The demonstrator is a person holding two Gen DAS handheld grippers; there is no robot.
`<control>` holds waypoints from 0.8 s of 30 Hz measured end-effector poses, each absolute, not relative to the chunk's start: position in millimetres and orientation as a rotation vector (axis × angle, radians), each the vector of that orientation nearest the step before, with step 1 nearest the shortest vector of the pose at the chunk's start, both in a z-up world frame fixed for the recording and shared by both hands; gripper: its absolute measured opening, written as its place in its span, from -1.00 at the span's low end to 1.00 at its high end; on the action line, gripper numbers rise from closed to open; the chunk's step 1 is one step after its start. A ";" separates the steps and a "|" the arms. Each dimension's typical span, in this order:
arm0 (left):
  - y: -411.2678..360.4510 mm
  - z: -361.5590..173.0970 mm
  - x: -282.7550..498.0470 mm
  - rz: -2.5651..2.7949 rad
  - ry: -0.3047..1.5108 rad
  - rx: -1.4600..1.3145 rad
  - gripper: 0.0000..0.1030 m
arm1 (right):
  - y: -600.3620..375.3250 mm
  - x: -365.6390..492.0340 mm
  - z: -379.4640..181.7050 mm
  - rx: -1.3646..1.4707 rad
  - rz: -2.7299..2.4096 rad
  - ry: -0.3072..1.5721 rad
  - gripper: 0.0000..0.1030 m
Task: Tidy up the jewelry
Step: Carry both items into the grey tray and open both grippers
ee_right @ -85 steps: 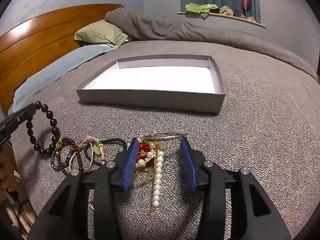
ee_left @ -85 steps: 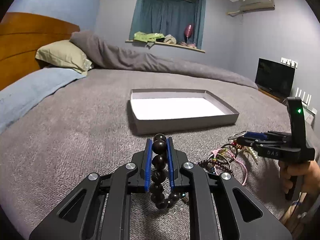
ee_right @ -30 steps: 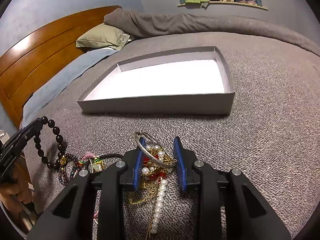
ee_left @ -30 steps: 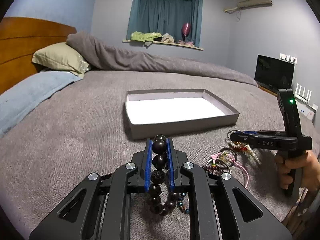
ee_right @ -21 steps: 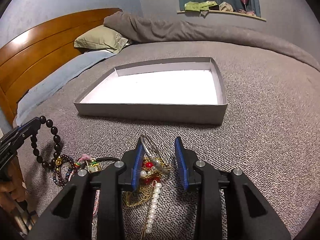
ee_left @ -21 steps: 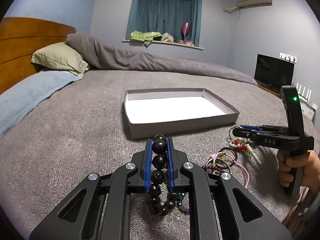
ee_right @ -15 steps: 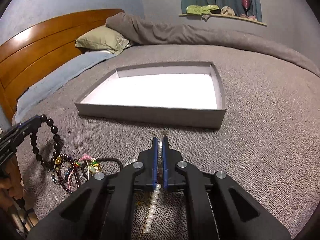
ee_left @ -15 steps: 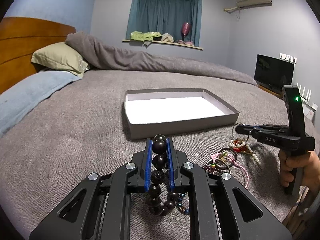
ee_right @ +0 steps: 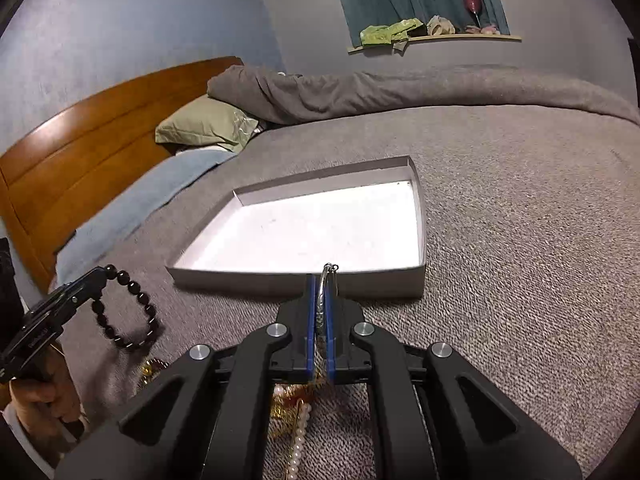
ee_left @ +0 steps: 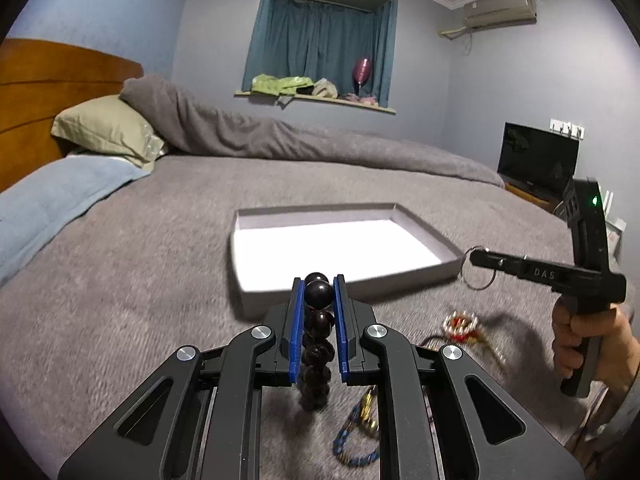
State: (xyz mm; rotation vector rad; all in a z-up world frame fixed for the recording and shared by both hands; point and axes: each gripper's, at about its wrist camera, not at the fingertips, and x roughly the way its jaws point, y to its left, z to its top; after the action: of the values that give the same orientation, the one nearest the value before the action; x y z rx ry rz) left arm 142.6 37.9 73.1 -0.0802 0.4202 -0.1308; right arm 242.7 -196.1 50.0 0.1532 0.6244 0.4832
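Note:
My left gripper is shut on a dark wooden bead bracelet, which hangs as a loop in the right wrist view, clear of the bed. My right gripper is shut on a thin silver bangle; from the left wrist view the bangle dangles from that gripper's tip above the bedspread. A shallow grey box with a white floor lies ahead of both grippers; nothing is in it. A pile of pearl, red and gold jewelry lies on the bed below the right gripper.
A blue and gold chain lies on the grey bedspread under the left gripper. Pearl and gold strands show under the right one. A pillow, rolled duvet and wooden headboard stand beyond the box. A hand grips the right handle.
My right gripper closed on the silver bangle and lifted it off the jewelry pile. The left gripper rose slightly with the bead bracelet still in it.

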 end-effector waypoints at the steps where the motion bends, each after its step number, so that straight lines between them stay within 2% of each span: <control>1: 38.0 75.7 146.1 -0.136 0.415 -0.087 -0.71 | -196.7 244.1 51.3 0.157 0.485 0.621 -0.92; 18: 30.5 110.0 221.4 -0.194 0.329 -0.119 -0.71 | -168.5 295.9 65.3 0.064 0.488 0.580 -0.92; 24: 28.3 92.0 256.5 -0.193 0.382 -0.126 -0.71 | -158.6 320.4 50.4 0.036 0.493 0.637 -0.92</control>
State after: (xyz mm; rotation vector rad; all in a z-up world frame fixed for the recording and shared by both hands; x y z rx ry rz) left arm 256.5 28.3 92.0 -0.1260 0.3822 -0.1934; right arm 320.4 -158.6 50.4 0.0360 0.6370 0.4928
